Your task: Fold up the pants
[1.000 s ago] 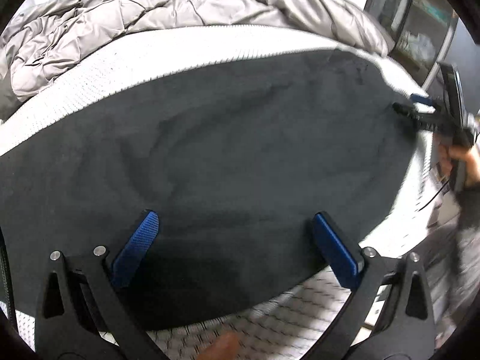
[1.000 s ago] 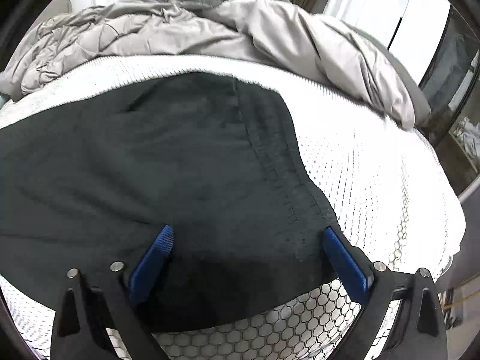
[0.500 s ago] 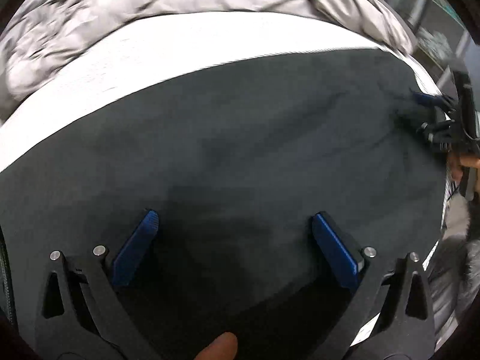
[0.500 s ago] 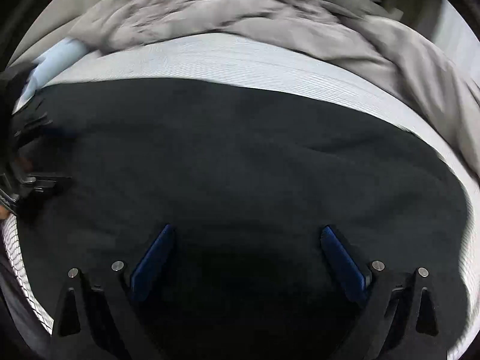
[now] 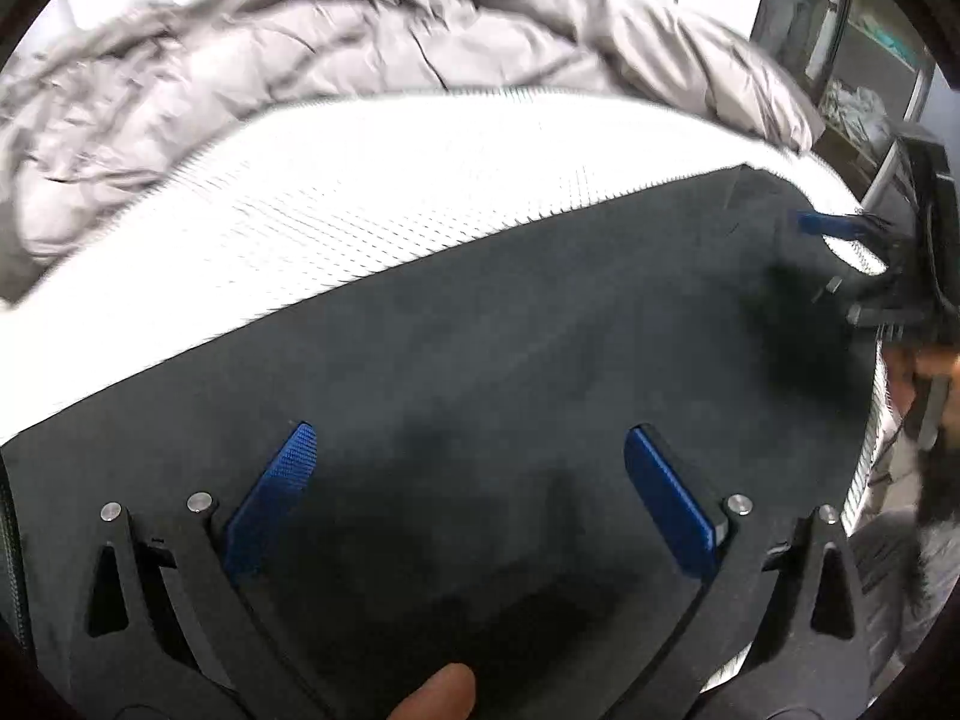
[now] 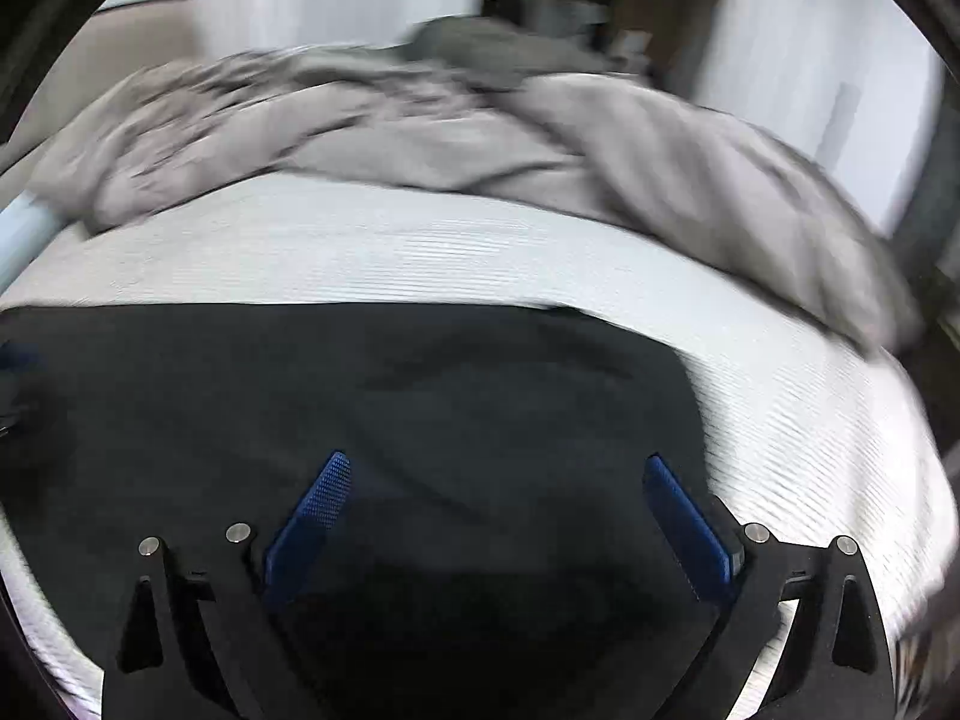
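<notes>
Dark pants [image 5: 480, 372] lie flat on the white mesh mattress [image 5: 360, 204]; they also show in the right wrist view [image 6: 360, 408]. My left gripper [image 5: 468, 474] is open, its blue pads spread wide just above the cloth. My right gripper [image 6: 498, 504] is open too, low over the pants. In the left wrist view the right gripper [image 5: 840, 252] shows at the far right end of the pants, with one blue pad [image 5: 822, 222] visible and the other hidden in the dark cloth. A blue blur at the left edge of the right wrist view may be the left gripper.
A crumpled grey duvet [image 5: 300, 60] is heaped along the far side of the mattress and also shows in the right wrist view [image 6: 480, 132]. A glass cabinet [image 5: 864, 60] stands at the back right. The holder's hand [image 5: 924, 372] is at the right edge.
Both grippers moved in over the pants, then tilted up, so more mattress and duvet show. The right wrist view swung left, away from the waistband seam. Both stayed open.
</notes>
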Demonstrator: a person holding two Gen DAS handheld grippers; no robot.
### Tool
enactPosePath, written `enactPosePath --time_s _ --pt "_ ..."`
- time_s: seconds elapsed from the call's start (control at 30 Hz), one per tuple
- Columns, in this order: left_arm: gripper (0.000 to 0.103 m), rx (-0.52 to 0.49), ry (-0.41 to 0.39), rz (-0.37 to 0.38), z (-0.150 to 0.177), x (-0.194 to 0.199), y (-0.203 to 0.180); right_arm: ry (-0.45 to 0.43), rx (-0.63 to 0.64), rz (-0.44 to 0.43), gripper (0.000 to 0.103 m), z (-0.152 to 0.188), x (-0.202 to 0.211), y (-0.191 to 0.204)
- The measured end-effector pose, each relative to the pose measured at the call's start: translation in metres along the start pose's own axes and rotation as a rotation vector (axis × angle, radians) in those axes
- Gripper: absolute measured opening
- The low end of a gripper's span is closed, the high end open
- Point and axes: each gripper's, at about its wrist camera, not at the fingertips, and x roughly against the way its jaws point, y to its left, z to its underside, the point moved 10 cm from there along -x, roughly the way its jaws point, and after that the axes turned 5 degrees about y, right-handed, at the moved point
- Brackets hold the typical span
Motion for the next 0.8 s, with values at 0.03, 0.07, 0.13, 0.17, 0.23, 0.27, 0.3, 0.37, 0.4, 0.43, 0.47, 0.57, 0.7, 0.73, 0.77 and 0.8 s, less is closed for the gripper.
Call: enactPosePath --time_s 0.03,0.07,0.13,0.17,0.23,0.27,0.3,0.37,0.4,0.43,0.47,0.57,0.7,0.73,0.77,0.8 --pt "0.102 0.004 0.033 -0.002 -0.004 -0.015 0.009 0.020 0.029 -0.046 0.100 -0.007 -0.011 0.018" --pt "0.102 0.017 0.075 -0.021 -0.001 -0.029 0.017 0.054 0.065 -0.118 0.100 -0.011 -0.028 0.048" --pt "0.102 0.024 0.095 -0.042 0.007 -0.040 0.029 0.133 0.122 -0.160 0.099 -0.009 -0.063 0.080" --pt "0.102 0.031 0.082 -0.031 0.008 -0.035 0.037 0.171 0.171 -0.124 0.099 -0.003 -0.080 0.085" --pt "0.102 0.064 0.078 -0.054 0.014 -0.028 0.056 0.157 0.185 -0.141 0.099 0.005 -0.085 0.079" --pt "0.102 0.073 0.078 -0.059 0.012 -0.030 0.062 0.163 0.163 -0.099 0.099 0.007 -0.082 0.059" --pt "0.102 0.087 0.077 -0.053 0.015 -0.029 0.070 0.150 0.135 -0.002 0.099 0.006 -0.079 0.028" --pt "0.102 0.109 0.069 -0.035 0.014 -0.028 0.075 0.159 0.055 0.244 0.101 0.014 -0.079 -0.042" --pt "0.102 0.111 0.068 -0.040 0.014 -0.026 0.076 0.171 -0.033 0.286 0.101 0.021 -0.082 -0.074" --pt "0.102 0.111 0.065 -0.055 0.014 -0.023 0.077 0.177 -0.129 0.221 0.101 0.028 -0.086 -0.087" --pt "0.102 0.113 0.063 -0.063 0.013 -0.023 0.075 0.174 -0.205 0.133 0.101 0.032 -0.087 -0.092" --pt "0.102 0.137 0.009 -0.044 0.004 -0.001 0.065 0.133 -0.187 0.203 0.100 0.032 -0.060 -0.090" --pt "0.102 0.117 -0.024 -0.056 -0.024 0.000 0.054 0.002 -0.153 0.191 0.100 0.002 -0.010 -0.062" --pt "0.102 0.112 -0.012 -0.054 -0.035 -0.009 0.053 -0.008 -0.141 0.140 0.100 -0.012 -0.009 -0.048" --pt "0.102 0.112 0.004 -0.050 -0.043 -0.023 0.051 -0.007 -0.116 0.085 0.100 -0.020 -0.010 -0.025" --pt "0.102 0.114 0.019 -0.047 -0.046 -0.033 0.050 0.005 -0.082 0.033 0.100 -0.028 -0.019 -0.001"
